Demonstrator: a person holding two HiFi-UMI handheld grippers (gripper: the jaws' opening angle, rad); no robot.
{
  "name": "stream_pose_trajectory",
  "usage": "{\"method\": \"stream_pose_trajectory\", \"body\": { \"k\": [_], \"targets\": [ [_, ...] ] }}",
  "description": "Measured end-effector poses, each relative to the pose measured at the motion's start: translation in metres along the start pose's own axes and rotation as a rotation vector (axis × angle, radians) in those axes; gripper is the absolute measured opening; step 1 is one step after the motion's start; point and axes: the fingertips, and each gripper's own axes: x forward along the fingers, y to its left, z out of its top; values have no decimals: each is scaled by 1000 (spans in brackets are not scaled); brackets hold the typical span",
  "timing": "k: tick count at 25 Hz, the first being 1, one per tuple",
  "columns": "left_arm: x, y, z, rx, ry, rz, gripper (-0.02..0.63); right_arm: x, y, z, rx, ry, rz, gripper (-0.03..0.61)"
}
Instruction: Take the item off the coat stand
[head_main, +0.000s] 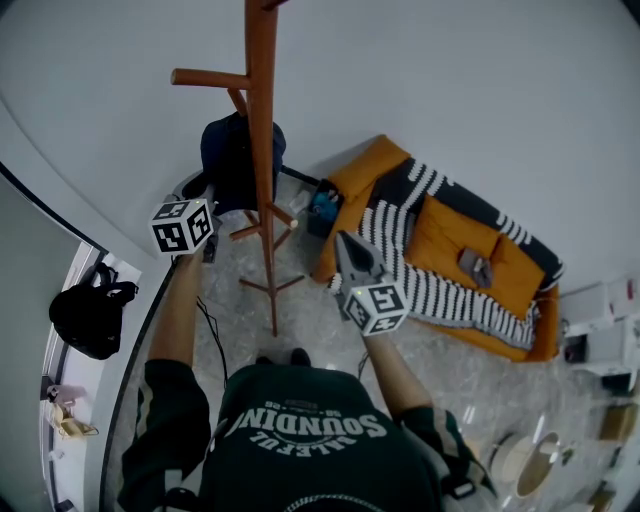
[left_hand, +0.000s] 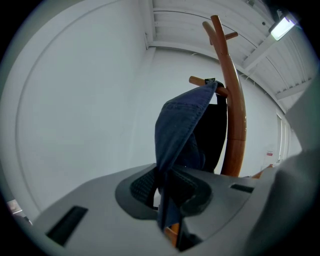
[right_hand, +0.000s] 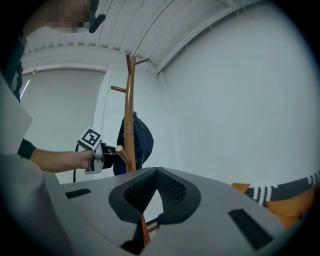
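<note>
A dark blue cap hangs on a peg of the wooden coat stand, against the pole's left side. My left gripper reaches up to it. In the left gripper view the jaws are shut on the cap's lower edge, and the cap stretches up to a peg on the stand. My right gripper hangs to the right of the pole, shut with nothing in it. The right gripper view looks level at the stand, the cap and the left gripper.
An orange sofa with a black-and-white striped blanket stands to the right of the stand. A black bag lies on a ledge at the left. White walls rise behind the stand. A round table is at the bottom right.
</note>
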Motion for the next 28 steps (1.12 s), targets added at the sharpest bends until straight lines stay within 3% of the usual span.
{"method": "stream_pose_trajectory", "body": {
  "k": [28],
  "targets": [
    [23,64,56,-98,-50,64,35,5,-12,0,1,9,-23,-2]
  ]
}}
